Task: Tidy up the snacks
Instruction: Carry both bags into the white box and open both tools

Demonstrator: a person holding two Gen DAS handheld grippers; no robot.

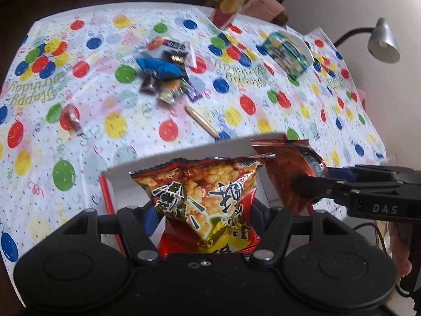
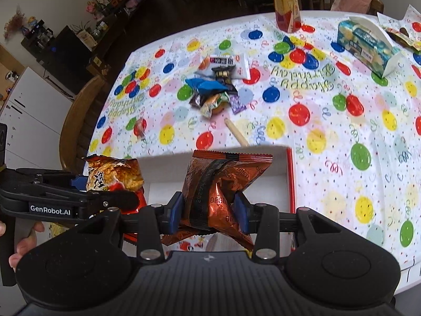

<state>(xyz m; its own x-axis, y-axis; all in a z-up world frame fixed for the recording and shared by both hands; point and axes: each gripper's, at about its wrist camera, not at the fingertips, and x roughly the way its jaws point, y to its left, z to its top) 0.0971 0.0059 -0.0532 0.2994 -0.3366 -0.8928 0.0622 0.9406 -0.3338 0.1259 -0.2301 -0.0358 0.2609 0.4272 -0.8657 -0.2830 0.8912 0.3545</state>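
Observation:
My left gripper (image 1: 202, 210) is shut on a red and yellow chip bag (image 1: 208, 197), held above a white box with red sides (image 1: 108, 200). My right gripper (image 2: 209, 208) is shut on a crumpled dark orange foil packet (image 2: 221, 184), over the same box (image 2: 290, 179). In the left wrist view the right gripper (image 1: 305, 187) comes in from the right with the foil packet (image 1: 286, 168). In the right wrist view the left gripper (image 2: 105, 192) enters from the left with the chip bag (image 2: 115, 173). A pile of small snack packets (image 1: 165, 71) lies mid-table.
A balloon-print cloth (image 1: 236, 100) covers the table. On it lie a small red candy (image 1: 71, 118), a wooden stick (image 1: 201, 119), a tissue box (image 2: 365, 50) and a drink bottle (image 2: 285, 2). A desk lamp (image 1: 382, 40) stands right; a wooden chair (image 2: 76, 121) sits left.

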